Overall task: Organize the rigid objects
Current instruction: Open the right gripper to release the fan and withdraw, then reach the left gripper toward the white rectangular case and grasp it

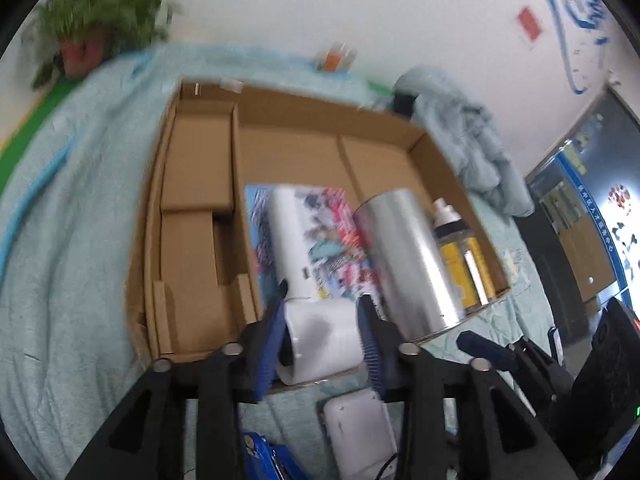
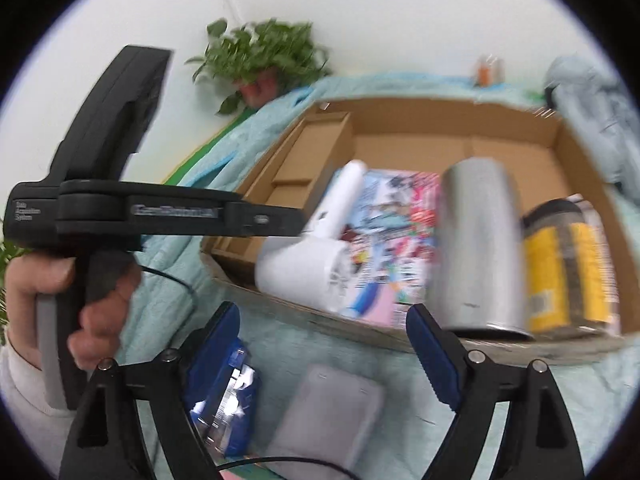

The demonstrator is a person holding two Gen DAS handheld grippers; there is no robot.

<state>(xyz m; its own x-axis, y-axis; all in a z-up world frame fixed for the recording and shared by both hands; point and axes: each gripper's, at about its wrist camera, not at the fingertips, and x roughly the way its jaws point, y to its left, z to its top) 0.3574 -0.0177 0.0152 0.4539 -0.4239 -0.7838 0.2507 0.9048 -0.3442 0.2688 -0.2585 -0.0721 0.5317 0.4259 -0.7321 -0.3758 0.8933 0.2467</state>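
Two grippers hang over the near edge of the cardboard box (image 1: 420, 148). Our left gripper (image 1: 322, 312) has its blue pads either side of the white hair dryer (image 1: 316, 328), which lies in the box on a colourful booklet (image 1: 340, 236); we cannot tell whether the pads press on it. Our right gripper (image 2: 320, 340) stands wide apart with nothing between its fingers. Right of the dryer in the box stand a silver can (image 2: 478, 240) and a yellow-labelled bottle (image 2: 568, 264). A white flat device (image 2: 332, 412) lies on the near cloth.
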